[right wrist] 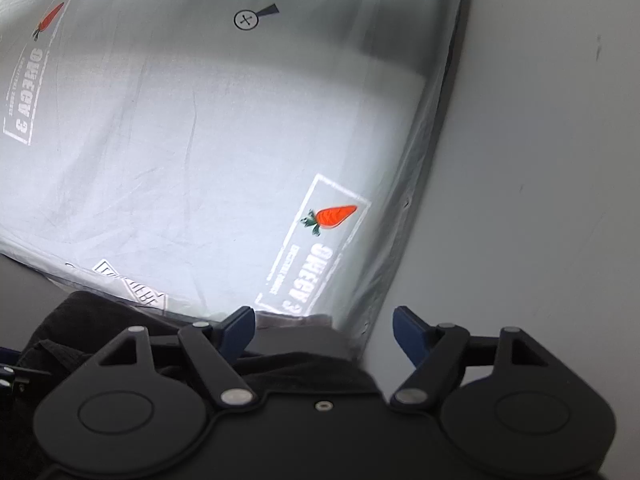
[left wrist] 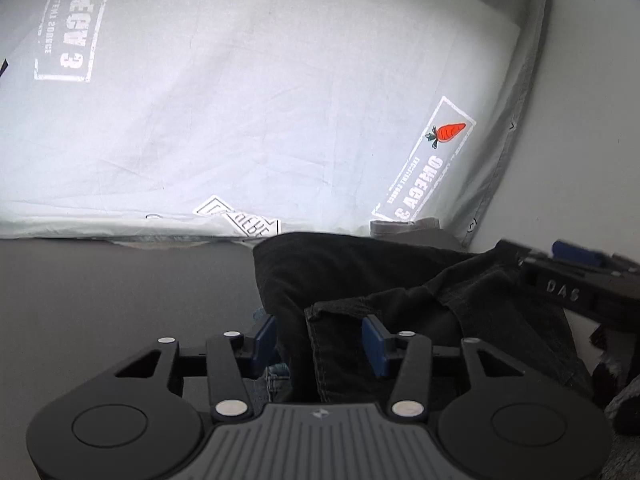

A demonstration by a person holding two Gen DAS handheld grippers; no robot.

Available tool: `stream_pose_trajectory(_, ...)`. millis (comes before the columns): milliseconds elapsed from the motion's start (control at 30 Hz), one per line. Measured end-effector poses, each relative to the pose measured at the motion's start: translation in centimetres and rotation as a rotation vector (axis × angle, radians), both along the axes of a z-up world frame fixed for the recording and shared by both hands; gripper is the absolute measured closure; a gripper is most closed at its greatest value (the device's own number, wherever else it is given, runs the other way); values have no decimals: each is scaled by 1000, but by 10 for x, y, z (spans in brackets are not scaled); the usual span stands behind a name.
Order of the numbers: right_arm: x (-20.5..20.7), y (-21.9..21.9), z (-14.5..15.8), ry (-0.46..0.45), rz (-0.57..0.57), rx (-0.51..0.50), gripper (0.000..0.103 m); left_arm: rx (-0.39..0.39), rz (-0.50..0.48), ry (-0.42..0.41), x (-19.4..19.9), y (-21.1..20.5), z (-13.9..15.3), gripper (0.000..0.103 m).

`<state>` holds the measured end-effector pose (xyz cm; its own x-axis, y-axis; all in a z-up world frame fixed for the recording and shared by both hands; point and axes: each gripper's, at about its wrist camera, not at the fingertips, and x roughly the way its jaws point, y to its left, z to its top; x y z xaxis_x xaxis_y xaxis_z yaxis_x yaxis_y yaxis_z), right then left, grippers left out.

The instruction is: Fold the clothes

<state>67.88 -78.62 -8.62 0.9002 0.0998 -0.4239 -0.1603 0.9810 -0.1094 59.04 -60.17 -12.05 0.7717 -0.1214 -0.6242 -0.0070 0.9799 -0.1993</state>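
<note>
A black garment (left wrist: 360, 280) lies bunched on the grey surface in the left wrist view. A hemmed fold of it runs between the fingers of my left gripper (left wrist: 322, 344). The blue pads (left wrist: 376, 344) stand apart with the cloth loose between them, so the jaws are open. In the right wrist view my right gripper (right wrist: 324, 332) is open and empty, held above the black garment (right wrist: 300, 368), whose edge shows below the fingers. The right gripper also shows at the right edge of the left wrist view (left wrist: 580, 280).
A pale sheet (left wrist: 240, 120) printed with carrot and OMEGA 3 labels covers the bed behind the garment, also in the right wrist view (right wrist: 200, 160). A plain grey wall (right wrist: 540, 160) rises on the right. A bit of blue denim (left wrist: 276, 376) peeks out under the black cloth.
</note>
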Motion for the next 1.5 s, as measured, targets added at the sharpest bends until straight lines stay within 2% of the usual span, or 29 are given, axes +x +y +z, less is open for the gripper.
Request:
stream_pose_trajectory(33, 11, -3, -22, 77, -8, 66, 26, 12, 3, -21, 1, 0, 1, 26)
stream_pose_trajectory(67, 18, -3, -43, 117, -21, 81, 22, 23, 6, -42, 3, 0, 2, 22)
stream_pose_trajectory(100, 22, 1, -59, 123, -37, 40, 20, 35, 8, -63, 4, -1, 3, 22)
stream_pose_trajectory(133, 25, 5, -69, 127, -52, -8, 19, 46, 11, -84, 6, -1, 4, 22)
stream_pose_trajectory(167, 28, 7, -72, 137, -60, -24, 16, 19, 23, -70, 7, 3, 4, 22)
stream_pose_trajectory(233, 33, 5, -65, 164, -56, -18, 15, -37, 41, -75, 4, 13, 6, 21)
stream_pose_trajectory(300, 32, 8, -60, 167, -55, -39, 16, -41, 42, -89, -2, 19, 13, 21)
stream_pose_trajectory(367, 13, 10, -48, 152, -59, -78, 16, -17, 35, -137, -19, 26, 26, 21)
stream_pose_trajectory(433, -16, 15, -29, 129, -68, -88, 16, 3, 36, -192, -35, 32, 41, 13)
stream_pose_trajectory(500, -46, 21, -9, 108, -76, -76, 12, 14, 47, -248, -57, 41, 54, 10)
stream_pose_trajectory(700, -152, 48, 39, 71, -63, 54, 4, 63, 137, -360, -139, 71, 89, 4)
stream_pose_trajectory(767, -180, 60, 47, 56, -53, 91, 4, 59, 150, -381, -170, 85, 102, 1)
stream_pose_trajectory(933, -241, 89, 58, 34, 43, 273, 0, 41, 201, -451, -245, 121, 129, 0)
stream_pose_trajectory(1000, -259, 102, 59, 35, 83, 348, 0, 27, 210, -461, -271, 138, 138, 0)
stream_pose_trajectory(1100, -290, 123, 58, 16, 151, 468, 0, -26, 173, -413, -301, 167, 147, 0)
stream_pose_trajectory(1200, -312, 148, 60, 9, 168, 493, 0, -22, 209, -380, -324, 194, 151, 0)
stream_pose_trajectory(1300, -336, 180, 66, 18, 178, 519, 0, 55, 233, -378, -351, 224, 151, 0)
stream_pose_trajectory(1433, -365, 233, 70, 82, 182, 512, 0, 92, 233, -354, -386, 287, 149, 0)
stream_pose_trajectory(1500, -385, 267, 72, 75, 167, 489, 0, 108, 220, -345, -402, 319, 147, 0)
